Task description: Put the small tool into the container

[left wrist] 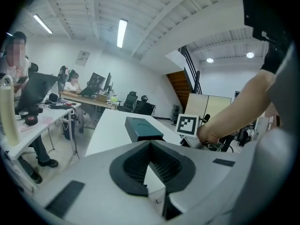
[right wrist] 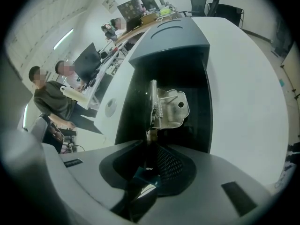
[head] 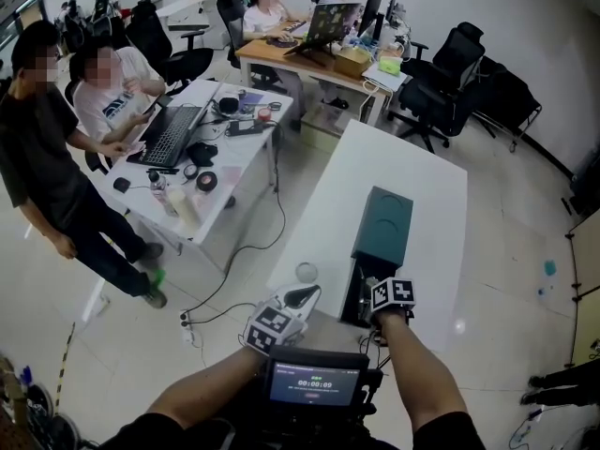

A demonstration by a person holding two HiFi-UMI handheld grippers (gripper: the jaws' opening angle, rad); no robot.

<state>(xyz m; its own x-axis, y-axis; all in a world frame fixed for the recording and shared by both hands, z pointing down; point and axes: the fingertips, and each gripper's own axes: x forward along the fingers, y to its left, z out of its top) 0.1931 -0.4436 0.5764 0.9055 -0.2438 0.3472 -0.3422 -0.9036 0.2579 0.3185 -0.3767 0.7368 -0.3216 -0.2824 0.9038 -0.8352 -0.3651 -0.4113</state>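
Observation:
A dark teal container (head: 382,221) stands on the white table (head: 412,172), its lid (right wrist: 171,36) raised over a black inside. In the right gripper view a small silver spring clamp (right wrist: 168,108) lies on the black floor of the container. My right gripper (right wrist: 150,145) points steeply down into the container's near end (head: 370,300). Its jaws stand slightly apart, with the clamp's thin tail end between the tips. My left gripper (head: 307,296) hovers off the table's near left corner, left of the container (left wrist: 143,128). Its tips (left wrist: 150,143) meet with nothing held.
A small round white object (head: 307,272) lies on the table near the left gripper. To the left stands a desk (head: 239,157) with a laptop and tape rolls, with people beside it. Office chairs (head: 450,68) stand beyond the table, and cables (head: 220,293) trail across the floor.

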